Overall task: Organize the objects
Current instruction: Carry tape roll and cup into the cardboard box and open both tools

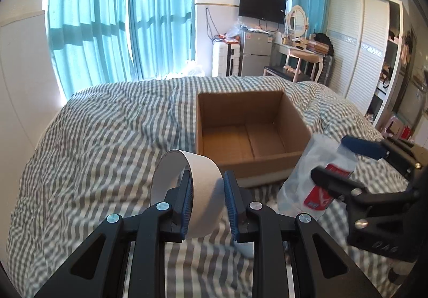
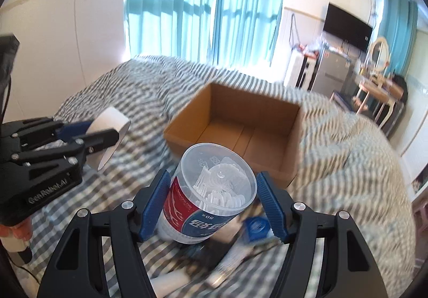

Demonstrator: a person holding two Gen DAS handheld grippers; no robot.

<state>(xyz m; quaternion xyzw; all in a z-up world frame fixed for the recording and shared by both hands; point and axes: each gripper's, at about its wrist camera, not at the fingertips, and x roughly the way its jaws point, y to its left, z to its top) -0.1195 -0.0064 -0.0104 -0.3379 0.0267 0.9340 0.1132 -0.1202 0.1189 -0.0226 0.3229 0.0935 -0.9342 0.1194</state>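
Observation:
An open, empty cardboard box (image 1: 248,134) stands on the striped bed; it also shows in the right wrist view (image 2: 240,132). My left gripper (image 1: 207,191) is shut on the wall of a white tape roll (image 1: 187,185), held above the bed just before the box. My right gripper (image 2: 214,201) is shut on a clear plastic cotton-swab jar (image 2: 211,193) with a red and blue label, lifted near the box's front edge. The jar (image 1: 318,180) and the right gripper (image 1: 345,161) show at the right of the left wrist view. The left gripper (image 2: 91,134) with the roll (image 2: 112,134) shows at left.
The bed has a grey-and-white striped quilt (image 1: 107,142). Small items lie on it under my right gripper, among them a blue square packet (image 2: 256,228) and a white tube (image 2: 171,282), blurred. Teal curtains, a fridge, a TV, a dressing table and a wardrobe stand beyond.

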